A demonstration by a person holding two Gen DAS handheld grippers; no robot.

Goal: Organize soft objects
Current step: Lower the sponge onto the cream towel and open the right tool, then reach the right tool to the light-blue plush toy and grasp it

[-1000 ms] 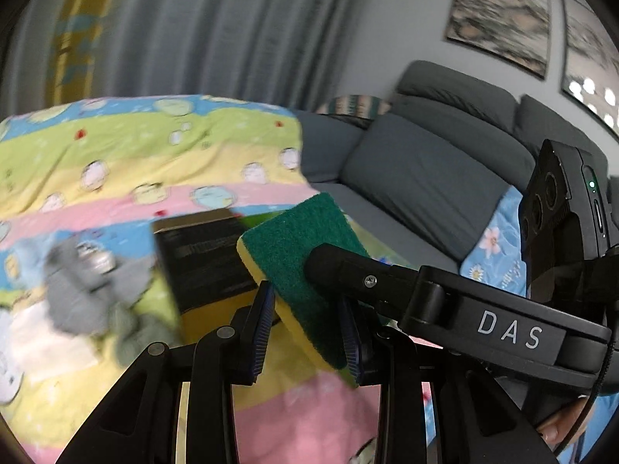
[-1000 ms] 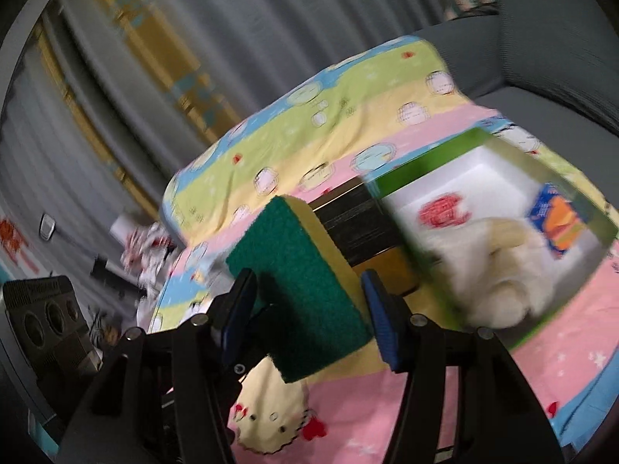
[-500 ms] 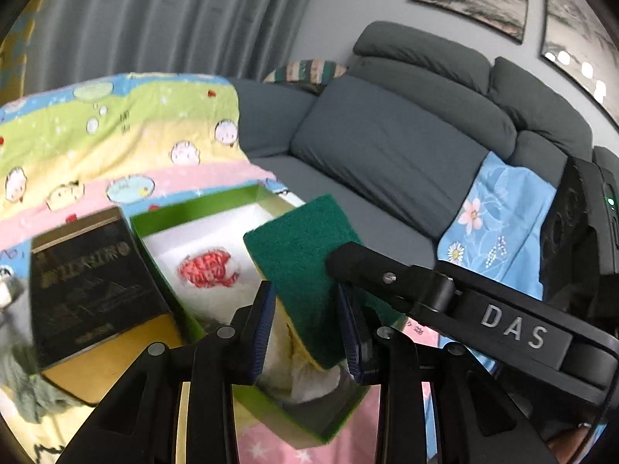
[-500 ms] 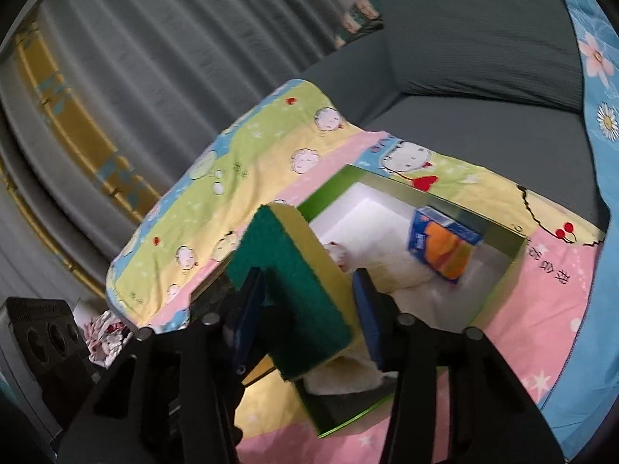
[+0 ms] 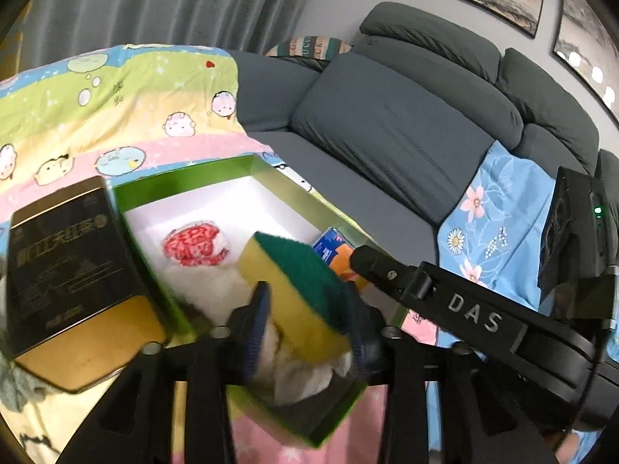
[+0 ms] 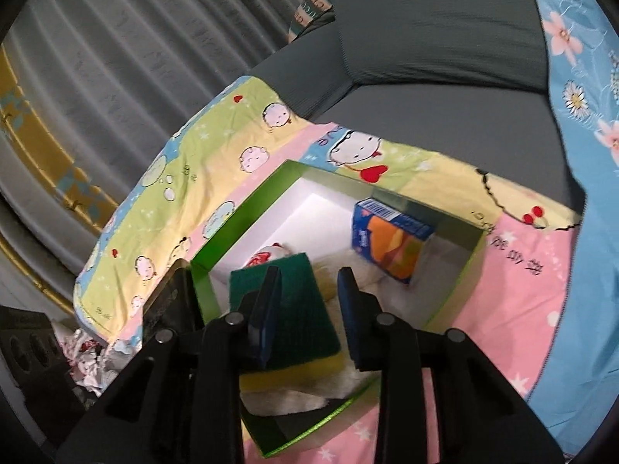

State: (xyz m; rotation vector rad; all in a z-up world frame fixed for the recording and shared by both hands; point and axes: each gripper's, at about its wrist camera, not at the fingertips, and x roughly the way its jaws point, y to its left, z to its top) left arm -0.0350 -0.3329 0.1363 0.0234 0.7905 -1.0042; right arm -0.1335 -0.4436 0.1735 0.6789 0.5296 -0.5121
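Sponge let go over the green box

The sponge [image 5: 300, 290] lies tilted between the left claw [image 5: 305, 317], whose jaws have just been opening, long axis pointing ahead into the box [image 5: 286, 185]. The right claw [image 6: 309, 309] has been closing, pads apparently clear.

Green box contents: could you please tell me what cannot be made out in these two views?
White fluffy item: right wrist view, largely under the sponge; its kind is unclear.
Black tin: left wrist view, small print blurred, unreadable.
Blue-orange packet: left wrist view, mostly behind the sponge; label unreadable.
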